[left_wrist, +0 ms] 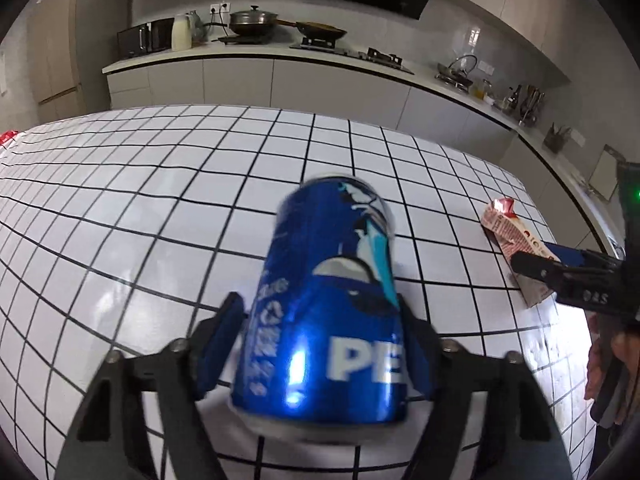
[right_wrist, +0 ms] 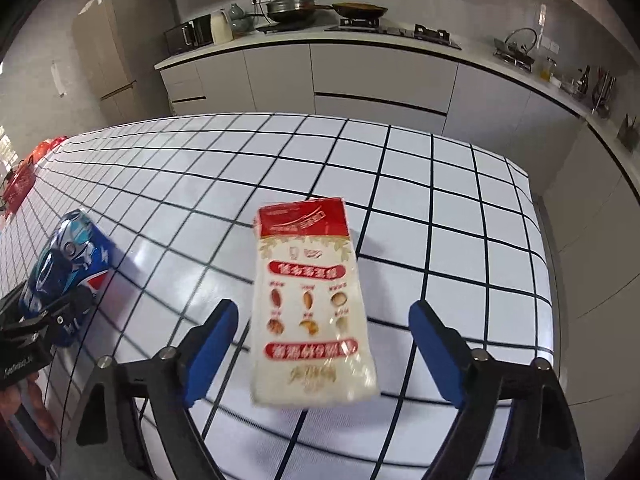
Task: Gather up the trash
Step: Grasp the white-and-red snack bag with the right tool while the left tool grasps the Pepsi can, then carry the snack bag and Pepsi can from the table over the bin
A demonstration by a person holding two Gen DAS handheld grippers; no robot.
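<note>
A blue Pepsi can [left_wrist: 332, 304] lies on the white checked table [left_wrist: 160, 200], lengthwise between the fingers of my left gripper [left_wrist: 320, 320], whose blue pads press both its sides. The can also shows at the left of the right wrist view [right_wrist: 68, 268]. A white and red drink carton [right_wrist: 308, 308] lies flat on the table between the wide open fingers of my right gripper [right_wrist: 324, 320], touching neither pad. In the left wrist view the carton [left_wrist: 508, 236] lies at the right with the right gripper's finger [left_wrist: 560, 272] over it.
A red packet [right_wrist: 24, 172] lies at the table's far left edge. The table's right edge [right_wrist: 536, 240] drops to the floor. A kitchen counter [right_wrist: 360, 44] with pots, a microwave and a kettle runs along the back wall.
</note>
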